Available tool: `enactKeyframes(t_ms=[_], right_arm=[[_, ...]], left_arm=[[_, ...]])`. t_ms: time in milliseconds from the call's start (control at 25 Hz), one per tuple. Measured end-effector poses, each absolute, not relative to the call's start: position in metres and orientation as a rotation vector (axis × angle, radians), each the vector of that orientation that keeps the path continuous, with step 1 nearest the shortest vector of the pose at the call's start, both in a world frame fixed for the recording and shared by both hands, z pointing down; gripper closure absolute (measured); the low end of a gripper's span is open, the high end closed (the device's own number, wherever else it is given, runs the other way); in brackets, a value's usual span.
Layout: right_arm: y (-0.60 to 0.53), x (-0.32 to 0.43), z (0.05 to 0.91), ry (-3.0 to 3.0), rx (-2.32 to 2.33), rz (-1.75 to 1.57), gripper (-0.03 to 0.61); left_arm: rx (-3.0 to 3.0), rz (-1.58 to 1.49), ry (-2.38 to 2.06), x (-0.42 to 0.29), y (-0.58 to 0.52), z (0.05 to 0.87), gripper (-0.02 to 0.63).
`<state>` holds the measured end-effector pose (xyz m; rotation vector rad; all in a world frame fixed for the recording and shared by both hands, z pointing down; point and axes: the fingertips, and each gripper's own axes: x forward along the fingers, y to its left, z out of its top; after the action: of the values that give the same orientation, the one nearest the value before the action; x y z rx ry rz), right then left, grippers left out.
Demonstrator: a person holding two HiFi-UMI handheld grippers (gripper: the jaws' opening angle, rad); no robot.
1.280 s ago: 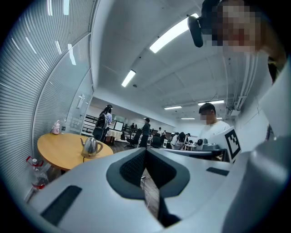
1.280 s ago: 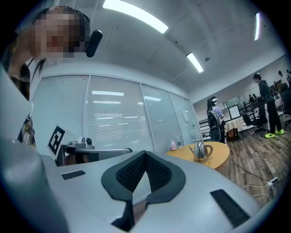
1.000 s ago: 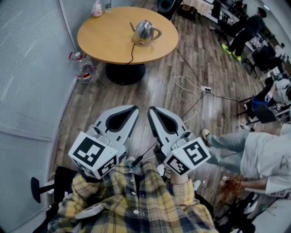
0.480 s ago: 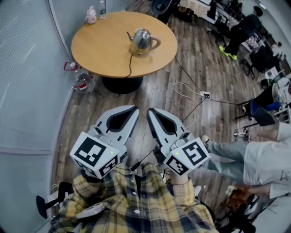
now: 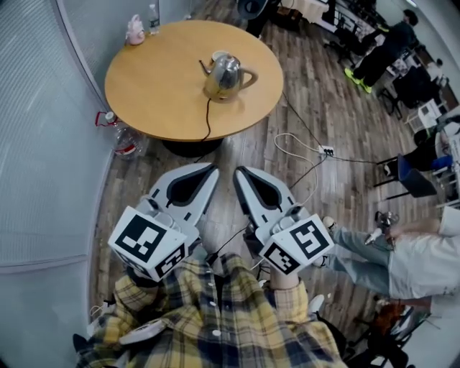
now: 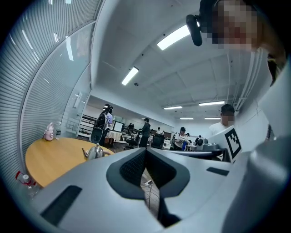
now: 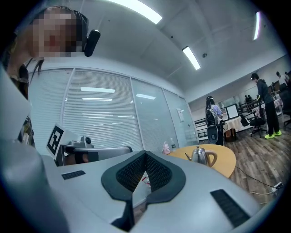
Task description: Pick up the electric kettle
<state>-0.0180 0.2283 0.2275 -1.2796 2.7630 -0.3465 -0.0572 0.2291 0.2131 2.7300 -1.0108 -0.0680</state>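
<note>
A plank floor [image 5: 248,147] runs up to a round wooden table [image 5: 144,86]. The left gripper [image 5: 210,171] and right gripper [image 5: 239,174] lie side by side, both fully closed and holding nothing. The electric kettle [image 5: 224,72] stands on the table well ahead of both tips, its cord [image 5: 209,118] trailing back toward them. This reads as the approach; next, a gripper must likely open and reach the handle.

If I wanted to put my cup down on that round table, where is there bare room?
The left half of the round table, between the electric kettle and the left rim, is bare. Crowded: the far-left rim, with a pink figurine and a bottle, and the near edge where the kettle's cord crosses.
</note>
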Motion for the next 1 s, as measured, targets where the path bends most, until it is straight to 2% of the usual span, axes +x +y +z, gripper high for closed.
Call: enactKeyframes(t_ms=[560, 1000], right_arm=[[0.171, -0.026, 0.243, 2.730, -1.372, -0.374, 0.548], [0.094, -0.005, 0.253, 2.745, -1.331, -0.394, 0.549]], left_arm=[[2.717, -0.044, -0.966, -0.076, 0.170, 0.232, 0.611], [2.702, -0.037, -1.004, -0.054, 0.097, 0.243, 0.610]])
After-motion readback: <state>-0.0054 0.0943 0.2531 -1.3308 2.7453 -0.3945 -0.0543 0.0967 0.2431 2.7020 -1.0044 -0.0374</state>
